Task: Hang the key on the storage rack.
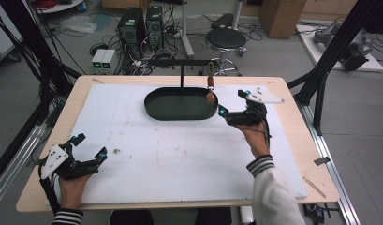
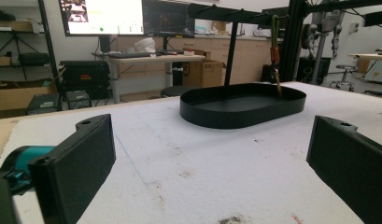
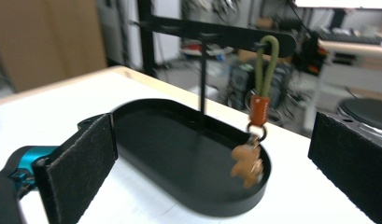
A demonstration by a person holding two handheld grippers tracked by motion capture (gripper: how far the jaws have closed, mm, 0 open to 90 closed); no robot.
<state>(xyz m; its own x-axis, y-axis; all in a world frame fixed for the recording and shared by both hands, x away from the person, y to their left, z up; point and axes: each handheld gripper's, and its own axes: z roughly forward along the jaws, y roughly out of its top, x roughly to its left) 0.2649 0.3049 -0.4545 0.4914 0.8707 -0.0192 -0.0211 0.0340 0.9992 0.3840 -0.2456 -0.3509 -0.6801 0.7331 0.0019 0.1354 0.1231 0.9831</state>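
A black oval tray (image 1: pixel 180 117) lies at the far middle of the white mat, with a thin post and a black crossbar (image 1: pixel 180 62) rising from it. From the bar's right end hangs a keychain (image 1: pixel 210 82): a green loop, an orange band and a tan figure-shaped charm (image 3: pixel 247 163) dangling over the tray's (image 3: pixel 216 205) right end. My right gripper (image 1: pixel 232 102) hovers just right of the tray, open, jaws facing the keychain (image 3: pixel 259 109) with nothing between them (image 3: pixel 212 140). My left gripper (image 1: pixel 91 145) rests open at the front left, aimed at the distant tray (image 2: pixel 240 114), jaws empty (image 2: pixel 209 163).
A white mat (image 1: pixel 180 159) with a few dirt marks covers most of the wooden table (image 1: pixel 315 187). Black frame struts (image 1: pixel 320 75) stand off the table's right edge. A stool (image 1: pixel 225 40) and computer towers (image 1: pixel 142 26) sit on the floor beyond the far edge.
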